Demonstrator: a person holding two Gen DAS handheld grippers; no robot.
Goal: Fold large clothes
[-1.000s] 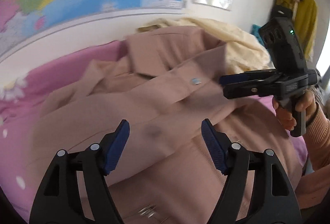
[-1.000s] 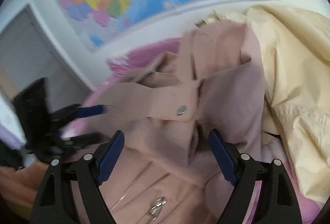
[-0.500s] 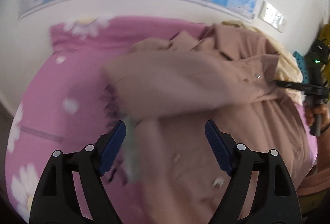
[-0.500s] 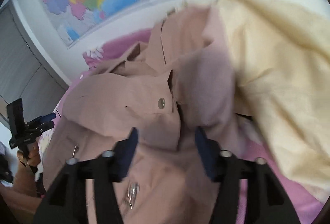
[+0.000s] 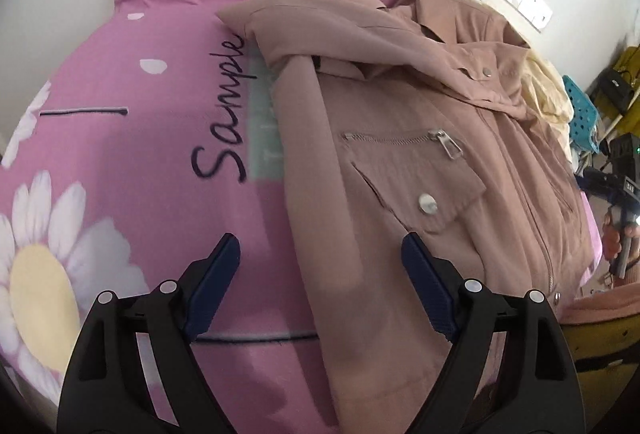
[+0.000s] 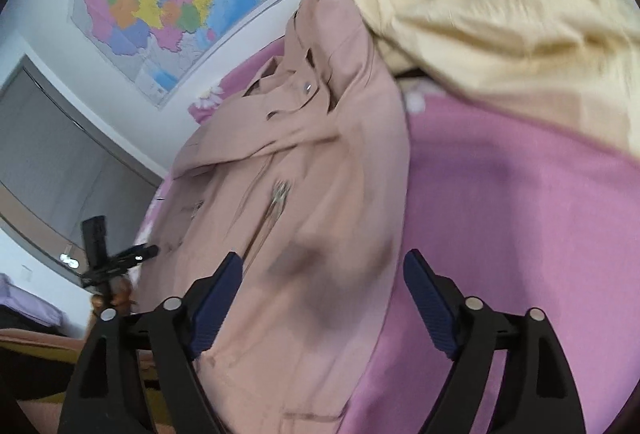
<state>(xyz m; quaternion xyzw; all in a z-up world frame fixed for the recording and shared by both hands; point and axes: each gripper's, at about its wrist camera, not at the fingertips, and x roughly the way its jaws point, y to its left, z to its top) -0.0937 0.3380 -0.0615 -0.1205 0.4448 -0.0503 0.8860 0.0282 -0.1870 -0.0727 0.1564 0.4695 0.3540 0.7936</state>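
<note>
While angled downward, both tools gape over jacket.

A dusty-pink jacket lies across the frame's centre and right on a pink daisy-print blanket. At the bottom, the left gripper has just been opening, its jaws wide apart and empty.

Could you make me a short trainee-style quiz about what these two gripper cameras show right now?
1. True or false: the left gripper has cloth clamped between its fingers.
2. Which garment lies nearest the right gripper: A) pink jacket B) cream garment C) blue jeans
3. Fill in: the word printed on the pink bedspread beside the jacket is ____.

Key: 1 false, both grippers stand open, holding nothing, and their fingers have just been opening. 2 A. 3 "Sample".
</note>
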